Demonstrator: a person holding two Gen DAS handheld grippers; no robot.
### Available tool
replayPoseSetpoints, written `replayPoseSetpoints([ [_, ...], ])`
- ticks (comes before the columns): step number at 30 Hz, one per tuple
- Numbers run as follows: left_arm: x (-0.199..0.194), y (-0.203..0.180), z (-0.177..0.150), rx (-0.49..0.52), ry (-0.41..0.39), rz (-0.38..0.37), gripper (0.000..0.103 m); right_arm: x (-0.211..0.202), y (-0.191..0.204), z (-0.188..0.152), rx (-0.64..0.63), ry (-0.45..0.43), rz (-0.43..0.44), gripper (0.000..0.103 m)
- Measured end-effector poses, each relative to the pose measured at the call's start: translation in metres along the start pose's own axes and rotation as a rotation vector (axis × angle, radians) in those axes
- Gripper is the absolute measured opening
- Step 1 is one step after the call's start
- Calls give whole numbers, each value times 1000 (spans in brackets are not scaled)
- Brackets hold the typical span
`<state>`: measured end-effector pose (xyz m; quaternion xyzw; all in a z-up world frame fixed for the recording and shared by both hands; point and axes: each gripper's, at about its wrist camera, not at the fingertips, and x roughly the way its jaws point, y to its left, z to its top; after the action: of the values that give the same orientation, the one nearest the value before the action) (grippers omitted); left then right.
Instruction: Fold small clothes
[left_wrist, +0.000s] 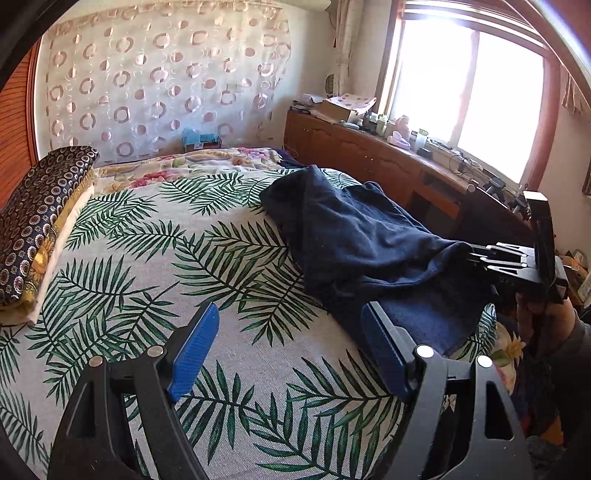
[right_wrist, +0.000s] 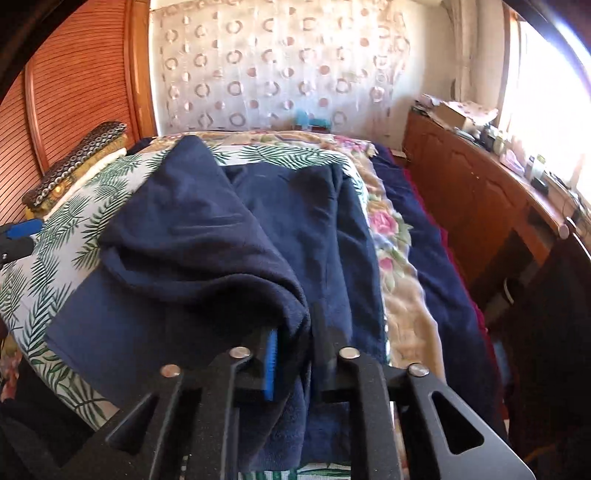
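A: From your left wrist view, what do you have?

B: Your left gripper (left_wrist: 288, 350) stands spread wide over the leaf-print sheet (left_wrist: 147, 258), nothing between its two blue pads (left_wrist: 194, 350). The one navy garment (left_wrist: 362, 240) lies on that sheet, toward the window-side edge. Your right gripper (left_wrist: 476, 256) shows here from the side, at the garment's near corner, with its fingertips buried in the cloth. One stack of folded fabrics (left_wrist: 40, 221) sits at the sheet's far left edge, and a wooden cabinet (left_wrist: 369, 155) runs beyond the sheet under the window.

A: And the right wrist view?

B: Here you see what the other view hides: your right gripper (right_wrist: 291, 347) has a bunched fold of the navy garment (right_wrist: 207, 236) pinched between its jaws, one blue pad (right_wrist: 271, 365) visible against the cloth. A flat layer of the garment lies spread on the leaf-print sheet (right_wrist: 48, 258) beneath the lifted fold. A floral blanket (right_wrist: 391, 236) borders the sheet's right side. Your left gripper (right_wrist: 22, 232) peeks in at the sheet's left edge.
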<state>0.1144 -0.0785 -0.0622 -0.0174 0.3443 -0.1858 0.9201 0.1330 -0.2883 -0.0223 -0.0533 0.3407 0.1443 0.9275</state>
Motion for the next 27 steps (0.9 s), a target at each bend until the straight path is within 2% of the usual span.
replayPoseSetpoints([
  [1,-1,0,0,1,-3,0,80,-3,-1,2,9,-16,-2,48],
  [2,-2,0,0,3,-5,1,80,-6,0,5,16,-31,-4,50],
  [6,-7,-2,-1,8,-19,6,80,-23,19,6,6,-88,17,51],
  [11,-9,-2,0,12,-27,14,80,-29,63,10,-120,-126,90,51],
  [15,-12,0,-2,14,-33,24,80,-10,95,14,-191,-91,186,58],
  [21,-13,4,-4,2,-32,26,80,35,132,20,-281,9,277,58],
  [24,-12,5,-6,-2,-28,22,80,68,141,31,-338,72,273,58],
  [27,-11,5,-7,-3,-25,19,80,81,148,39,-381,98,249,58],
])
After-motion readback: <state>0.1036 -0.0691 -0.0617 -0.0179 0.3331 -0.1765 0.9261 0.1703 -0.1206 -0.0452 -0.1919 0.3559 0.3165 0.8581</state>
